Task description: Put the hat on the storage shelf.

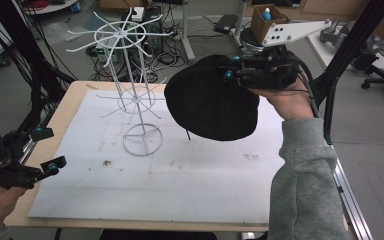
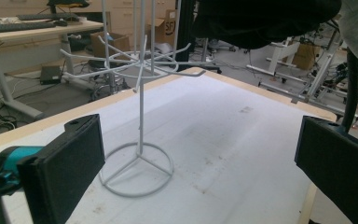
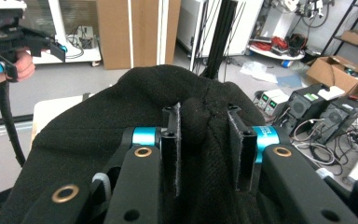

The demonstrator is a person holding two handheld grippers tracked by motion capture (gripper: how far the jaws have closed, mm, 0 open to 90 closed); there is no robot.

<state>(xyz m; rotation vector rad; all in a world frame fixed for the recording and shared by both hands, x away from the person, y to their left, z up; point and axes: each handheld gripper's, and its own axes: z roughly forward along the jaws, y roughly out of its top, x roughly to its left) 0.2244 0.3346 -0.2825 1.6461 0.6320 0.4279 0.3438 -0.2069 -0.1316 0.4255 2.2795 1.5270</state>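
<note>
I have the black knit hat (image 1: 211, 102) pinched in my right gripper (image 1: 232, 70), hanging above the table (image 1: 180, 175) just right of the white wire stand (image 1: 130, 90). My left gripper (image 1: 47, 150) sits spread, well apart.

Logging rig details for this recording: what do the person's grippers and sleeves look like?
Both grippers are black with teal collars behind flat, dark-padded jaws. The right gripper carries a grey three-cornered plate with black dots and trails a black cable. The left gripper looks alike. A grey sleeve covers the right forearm.
</note>
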